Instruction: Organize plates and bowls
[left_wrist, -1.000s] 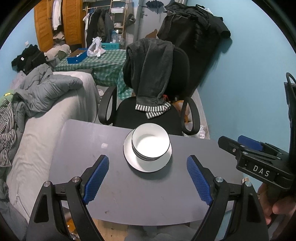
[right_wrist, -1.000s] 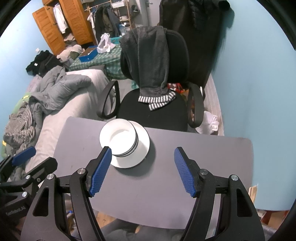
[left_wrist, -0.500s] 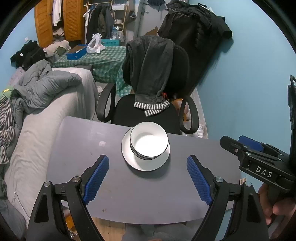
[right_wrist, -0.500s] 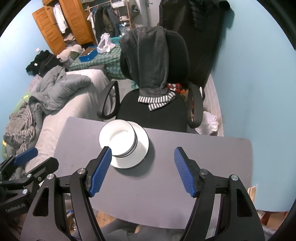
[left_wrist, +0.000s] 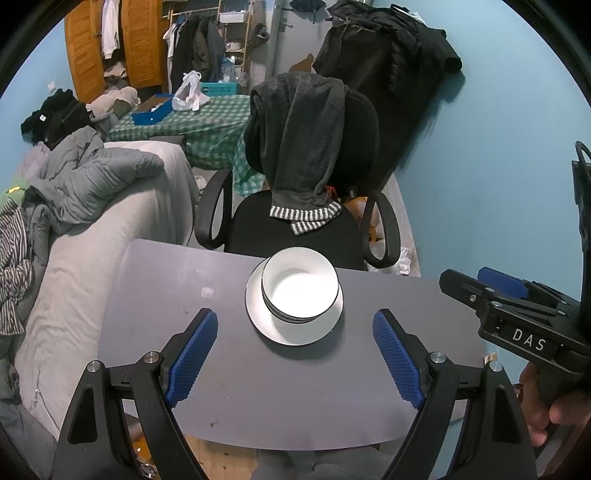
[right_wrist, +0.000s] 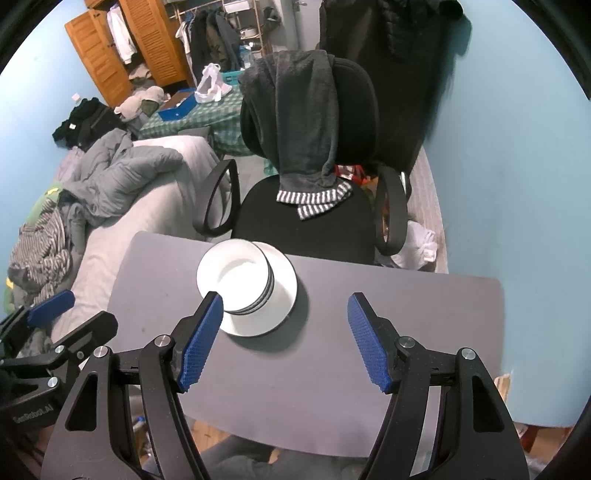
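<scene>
The bowls (left_wrist: 300, 291) sit stacked on the plate (left_wrist: 295, 330) on the grey surface (left_wrist: 166, 295), and both the left gripper (left_wrist: 295, 354) and right gripper (right_wrist: 286, 336) have pulled back a little, jaws wide and holding nothing, so tidying looks done.

Legible text, left wrist view: white capitals "DAS" on a black label strip on the body of the right gripper (left_wrist: 517, 295), which sits to the right of the left gripper's fingers; a hand holds that body from below.

Legible text, right wrist view: pale lettering on the black body of the left gripper (right_wrist: 48, 317), low and to the left of the right gripper's fingers. Reads roughly "GenRobot.AI"; first letters soft, reading uncertain.

Teal box (left_wrist: 218, 88) on the checked table far ahead of the left gripper carries a dark printed band; characters too small to read.

No other text legible.
</scene>
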